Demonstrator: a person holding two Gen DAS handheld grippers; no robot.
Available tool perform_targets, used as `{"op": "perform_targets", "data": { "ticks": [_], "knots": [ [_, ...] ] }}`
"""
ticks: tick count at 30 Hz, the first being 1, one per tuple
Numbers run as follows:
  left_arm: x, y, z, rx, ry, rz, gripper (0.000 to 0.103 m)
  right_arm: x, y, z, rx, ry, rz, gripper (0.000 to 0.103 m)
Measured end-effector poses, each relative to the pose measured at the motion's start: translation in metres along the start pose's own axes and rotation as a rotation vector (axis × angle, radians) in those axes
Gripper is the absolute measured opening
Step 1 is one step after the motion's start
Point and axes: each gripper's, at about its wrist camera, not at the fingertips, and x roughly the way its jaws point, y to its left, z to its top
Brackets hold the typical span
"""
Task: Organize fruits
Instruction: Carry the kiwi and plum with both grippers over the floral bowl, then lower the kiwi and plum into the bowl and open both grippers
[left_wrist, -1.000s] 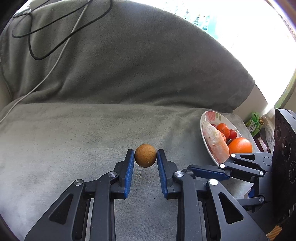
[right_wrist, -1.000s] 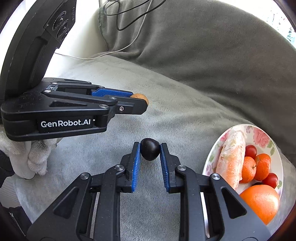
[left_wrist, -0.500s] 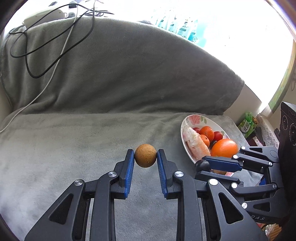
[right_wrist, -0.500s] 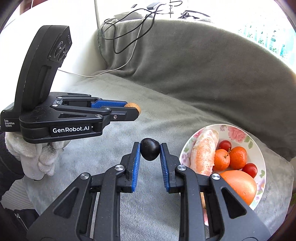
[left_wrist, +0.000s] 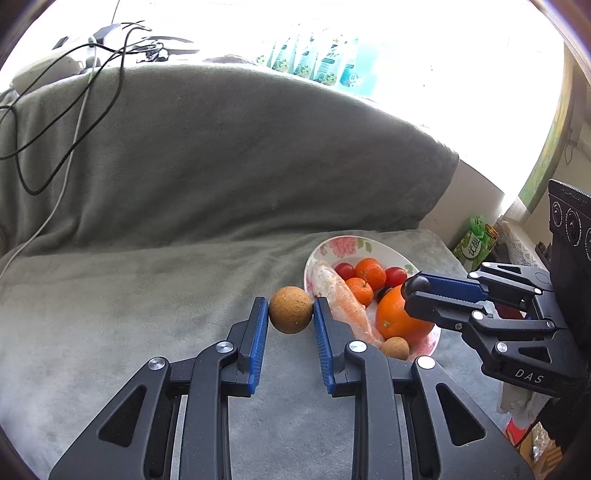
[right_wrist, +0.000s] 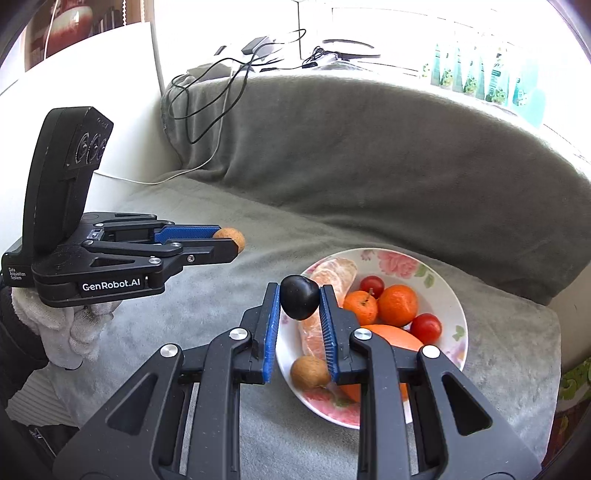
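Note:
My left gripper (left_wrist: 290, 310) is shut on a round brown fruit (left_wrist: 290, 309) and holds it above the grey couch seat, just left of the floral bowl (left_wrist: 354, 246). My right gripper (right_wrist: 299, 300) is shut on a dark, almost black fruit (right_wrist: 299, 297) and holds it over the bowl's (right_wrist: 448, 295) left part. The bowl holds a big orange (left_wrist: 397, 317), small mandarins (right_wrist: 397, 304), cherry tomatoes (right_wrist: 425, 328), a peeled pomelo piece (left_wrist: 343, 299) and a small brown fruit (right_wrist: 308, 372). The left gripper also shows in the right wrist view (right_wrist: 231, 242), the right gripper in the left wrist view (left_wrist: 415, 287).
A grey blanket covers the couch seat (left_wrist: 129, 295) and backrest (left_wrist: 240, 155). Black and white cables (left_wrist: 74, 122) hang over the backrest at the left. Green packets (left_wrist: 474, 240) stand past the couch's right end. Bottles (right_wrist: 476, 79) line the bright window sill.
Both grippers have moved right, toward the bowl, with their fruits still held. The right gripper's dark fruit is now over the bowl instead of beside it.

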Motion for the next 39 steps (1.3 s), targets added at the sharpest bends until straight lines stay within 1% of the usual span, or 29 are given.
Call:
{"op": "perform_targets", "data": {
  "ticks": [9,17,27,39],
  "knots": [
    [0.016,-0.021,0.007,0.026,0.009,-0.033,0.023,-0.009,-0.04,-0.004,0.059,-0.008,-0.056,0.022],
    [0.027,-0.032,0.017,0.035,0.009,-0.049,0.023,-0.009,-0.067,-0.009,0.103,0.0,-0.085,0.022],
    [0.047,-0.037,0.027,0.044,0.031,-0.05,0.023,0.005,-0.093,-0.018,0.164,0.03,-0.082,0.022],
    [0.058,-0.043,0.029,0.056,0.047,-0.058,0.024,0.026,-0.102,-0.012,0.183,0.05,-0.051,0.022]
  ]
}}
